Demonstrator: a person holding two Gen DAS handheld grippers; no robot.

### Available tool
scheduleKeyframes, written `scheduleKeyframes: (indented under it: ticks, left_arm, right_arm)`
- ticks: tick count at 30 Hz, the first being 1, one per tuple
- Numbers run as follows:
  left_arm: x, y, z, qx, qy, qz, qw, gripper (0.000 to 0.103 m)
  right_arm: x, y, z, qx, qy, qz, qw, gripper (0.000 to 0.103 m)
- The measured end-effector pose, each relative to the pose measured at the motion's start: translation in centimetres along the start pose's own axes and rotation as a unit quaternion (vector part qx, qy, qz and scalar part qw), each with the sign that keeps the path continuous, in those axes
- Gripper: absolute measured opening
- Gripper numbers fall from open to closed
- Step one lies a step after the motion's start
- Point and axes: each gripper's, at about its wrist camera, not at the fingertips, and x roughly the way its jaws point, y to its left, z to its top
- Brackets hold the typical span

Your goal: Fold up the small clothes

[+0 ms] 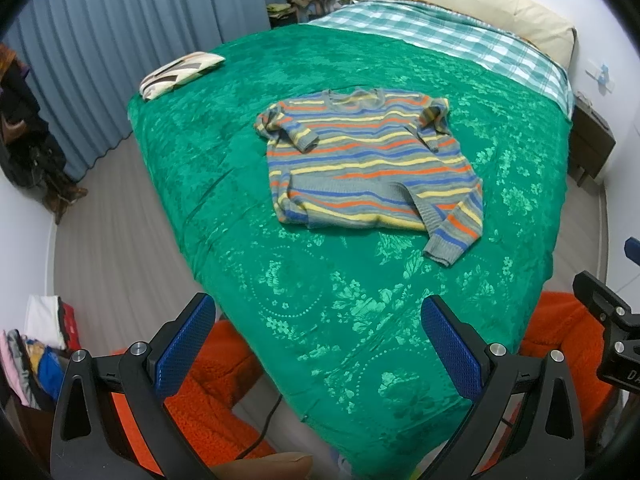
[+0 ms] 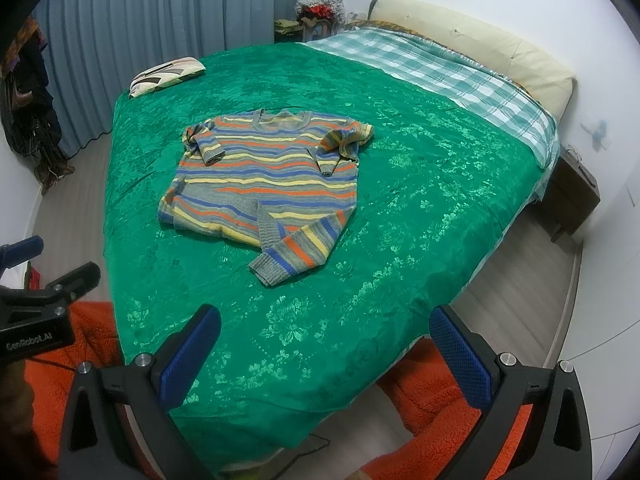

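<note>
A small striped sweater [image 1: 368, 160] in grey, orange, yellow and blue lies on the green bedspread [image 1: 248, 128]. Its sleeves are folded over the chest and its hem is partly turned up, with one cuff hanging toward me. It also shows in the right wrist view [image 2: 264, 184] on the bedspread [image 2: 420, 184]. My left gripper [image 1: 320, 320] is open and empty, held above the near end of the bed, well short of the sweater. My right gripper [image 2: 326, 334] is open and empty, also short of it.
A patterned folded cloth [image 1: 180, 74] lies at the bed's far left corner. A checked sheet [image 1: 440, 36] and cream headboard [image 1: 480, 4] are at the far end. Orange fabric [image 1: 212, 396] sits below the grippers. A clothes pile [image 1: 36, 344] lies left. A nightstand [image 2: 576, 200] stands right.
</note>
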Motion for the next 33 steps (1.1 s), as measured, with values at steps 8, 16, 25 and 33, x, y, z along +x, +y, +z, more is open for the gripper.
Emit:
scheduleKeyframes:
  ticks: [8,16,25,33]
  left_arm:
    - [-0.14,0.07,-0.03,0.000,0.003,0.001,1.0000,0.103]
    - [-0.03,0.13,-0.06,0.000,0.004,0.000,1.0000,0.103]
    - [0.14,0.18,-0.08,0.000,0.006,0.003,1.0000,0.103]
    - [0.46,0.12,-0.01,0.003,0.009,0.002,1.0000,0.103]
  right_arm:
    - [-0.37,-0.09,-0.07,-0.002,0.002,0.002,1.000,0.103]
    - [-0.30,-0.04,-0.06,-0.002,0.004,0.002,1.000,0.103]
    - [-0.12,0.10,-0.01,-0.002,0.007,0.004,1.000,0.103]
    - [0.27,0.05,-0.06,-0.001,0.011,0.000,1.000,0.103]
